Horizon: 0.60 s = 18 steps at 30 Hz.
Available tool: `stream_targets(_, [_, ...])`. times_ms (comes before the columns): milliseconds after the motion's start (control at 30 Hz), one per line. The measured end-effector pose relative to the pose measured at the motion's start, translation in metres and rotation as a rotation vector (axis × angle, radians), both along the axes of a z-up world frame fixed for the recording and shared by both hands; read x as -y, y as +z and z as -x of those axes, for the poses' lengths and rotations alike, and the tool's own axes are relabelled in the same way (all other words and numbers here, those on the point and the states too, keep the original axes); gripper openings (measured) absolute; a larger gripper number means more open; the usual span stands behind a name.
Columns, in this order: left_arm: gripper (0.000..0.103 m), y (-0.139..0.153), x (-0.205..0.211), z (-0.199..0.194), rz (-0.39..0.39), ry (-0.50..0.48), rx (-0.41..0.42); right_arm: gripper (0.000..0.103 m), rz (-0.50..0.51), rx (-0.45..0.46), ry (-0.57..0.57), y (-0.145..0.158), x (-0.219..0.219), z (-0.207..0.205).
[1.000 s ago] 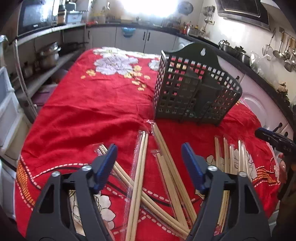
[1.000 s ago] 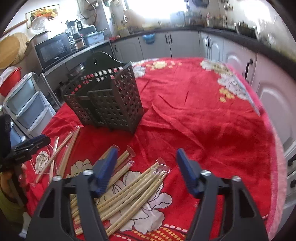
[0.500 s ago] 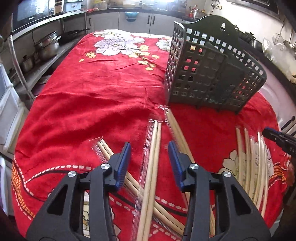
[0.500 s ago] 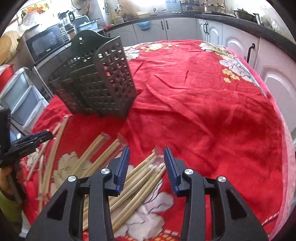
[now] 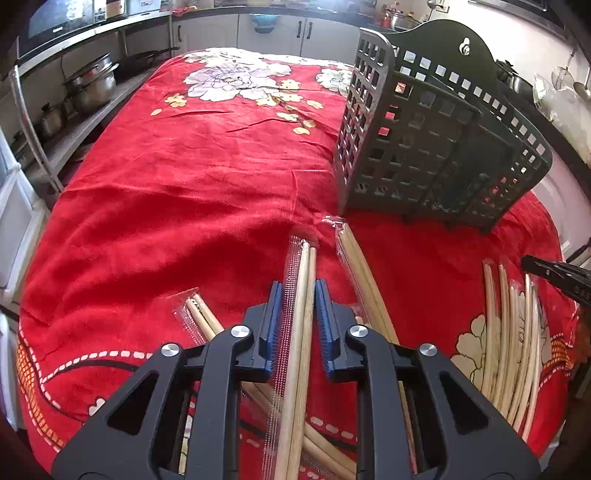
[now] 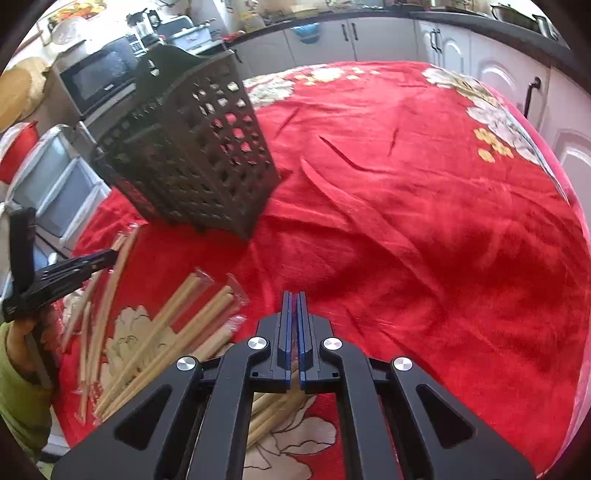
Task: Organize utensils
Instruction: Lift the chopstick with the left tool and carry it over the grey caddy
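Wrapped wooden chopstick pairs lie on a red flowered cloth [image 5: 184, 184] in front of a dark slotted utensil basket [image 5: 424, 147]. My left gripper [image 5: 298, 288] points down over one wrapped pair [image 5: 304, 266]; its jaws are closing, and the blue pads press that pair's sides. More pairs [image 5: 509, 332] lie to the right, beside my right gripper [image 5: 546, 269]. In the right wrist view the right gripper [image 6: 293, 295] is shut, with a thin strip of clear wrapper from a chopstick pack [image 6: 177, 314] pinched between its pads. The basket [image 6: 192, 155] stands upper left and the left gripper [image 6: 74, 266] at the left edge.
Open shelves with pots [image 5: 88, 88] run along the table's left side, and white cabinets [image 5: 273, 33] stand beyond the far edge. A microwave [image 6: 99, 81] and plastic drawers [image 6: 62, 184] stand behind the basket. A hand and green sleeve [image 6: 22, 369] hold the left gripper.
Both grippers dropped toward the cloth and went from wide open to closed. The left one closed around a wrapped chopstick pair, the right one on a wrapper end.
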<state>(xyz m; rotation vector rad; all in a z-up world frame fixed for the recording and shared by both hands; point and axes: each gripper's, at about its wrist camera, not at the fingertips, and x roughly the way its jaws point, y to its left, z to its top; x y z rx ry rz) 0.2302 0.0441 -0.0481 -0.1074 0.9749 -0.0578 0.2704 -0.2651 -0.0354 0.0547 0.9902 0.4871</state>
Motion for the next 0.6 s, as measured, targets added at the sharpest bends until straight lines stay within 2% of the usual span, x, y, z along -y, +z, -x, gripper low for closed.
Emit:
stream_targets(67, [0.005, 0.001, 0.0, -0.002, 0.007, -0.004, 0.005, 0.002, -0.024, 0.005, 0.008, 0.006, 0.0, 0.001])
stream_targets(267, [0.003, 0.011, -0.006, -0.002, 0.036, 0.008, 0.024, 0.001, -0.073, 0.066, 0.034, 0.036, -0.002, 0.011])
stream_targets(600, [0.003, 0.056, -0.019, 0.015, 0.107, 0.012, 0.117, 0.001, -0.112, 0.21, 0.101, 0.091, -0.027, 0.041])
